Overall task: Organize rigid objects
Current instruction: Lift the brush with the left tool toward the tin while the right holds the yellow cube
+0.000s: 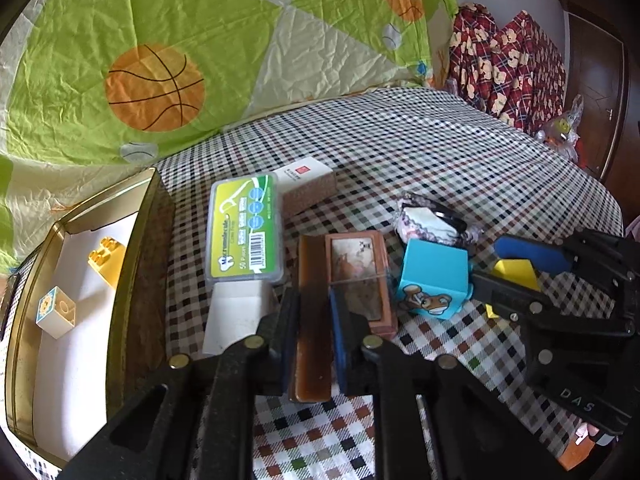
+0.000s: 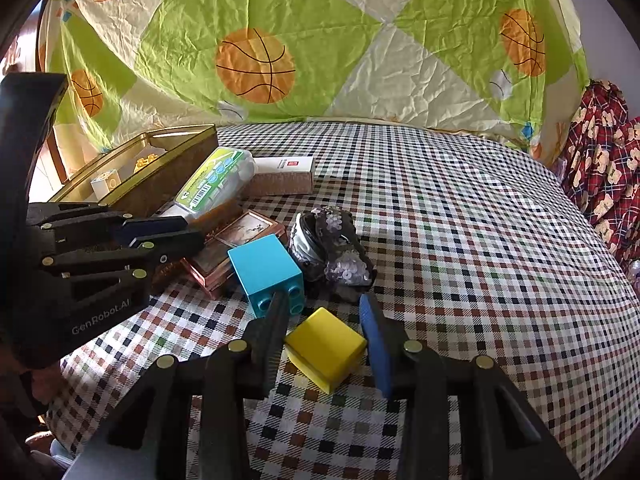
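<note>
Checked cloth bears the clutter beside the tin [image 1: 80, 264]: left gripper [image 1: 314, 344] clenched on a brown bar [image 1: 312, 320] lying lengthwise along its jaws, right gripper [image 2: 324, 340] straddling the yellow block [image 2: 326, 346] (pads apparently not yet pressing).

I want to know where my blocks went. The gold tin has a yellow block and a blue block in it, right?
Not quite. The left wrist view shows the gold tin holding the yellow block and a white block, not a blue one. The blue block sits on the checked cloth.
</note>
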A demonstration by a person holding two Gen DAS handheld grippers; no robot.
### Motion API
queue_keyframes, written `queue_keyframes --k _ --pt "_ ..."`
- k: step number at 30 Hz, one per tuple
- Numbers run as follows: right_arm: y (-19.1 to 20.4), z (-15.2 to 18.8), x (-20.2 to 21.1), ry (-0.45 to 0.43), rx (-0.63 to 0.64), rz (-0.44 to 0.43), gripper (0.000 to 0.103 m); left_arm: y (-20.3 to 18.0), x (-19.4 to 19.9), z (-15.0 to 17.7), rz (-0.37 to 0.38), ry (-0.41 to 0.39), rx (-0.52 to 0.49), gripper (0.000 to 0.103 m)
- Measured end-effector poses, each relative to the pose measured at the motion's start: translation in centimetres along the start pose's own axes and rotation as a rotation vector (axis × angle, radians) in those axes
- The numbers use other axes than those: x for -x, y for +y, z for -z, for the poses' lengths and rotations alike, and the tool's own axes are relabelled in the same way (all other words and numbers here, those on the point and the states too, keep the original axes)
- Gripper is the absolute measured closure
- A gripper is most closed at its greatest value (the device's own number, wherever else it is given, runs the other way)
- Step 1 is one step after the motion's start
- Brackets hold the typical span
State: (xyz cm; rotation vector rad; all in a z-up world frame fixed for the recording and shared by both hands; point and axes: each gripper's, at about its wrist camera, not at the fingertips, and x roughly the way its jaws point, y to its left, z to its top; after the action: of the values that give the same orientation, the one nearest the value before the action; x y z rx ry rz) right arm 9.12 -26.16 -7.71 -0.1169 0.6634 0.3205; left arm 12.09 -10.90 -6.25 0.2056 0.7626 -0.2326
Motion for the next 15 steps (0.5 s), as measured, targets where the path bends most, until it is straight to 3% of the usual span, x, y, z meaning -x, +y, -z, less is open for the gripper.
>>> queue_keyframes --k 15 --pt "0.1 0.4 2.0 -0.152 0.001 0.002 0.064 1.5 2.7 0.8 0.007 -0.103 0.089 0.089"
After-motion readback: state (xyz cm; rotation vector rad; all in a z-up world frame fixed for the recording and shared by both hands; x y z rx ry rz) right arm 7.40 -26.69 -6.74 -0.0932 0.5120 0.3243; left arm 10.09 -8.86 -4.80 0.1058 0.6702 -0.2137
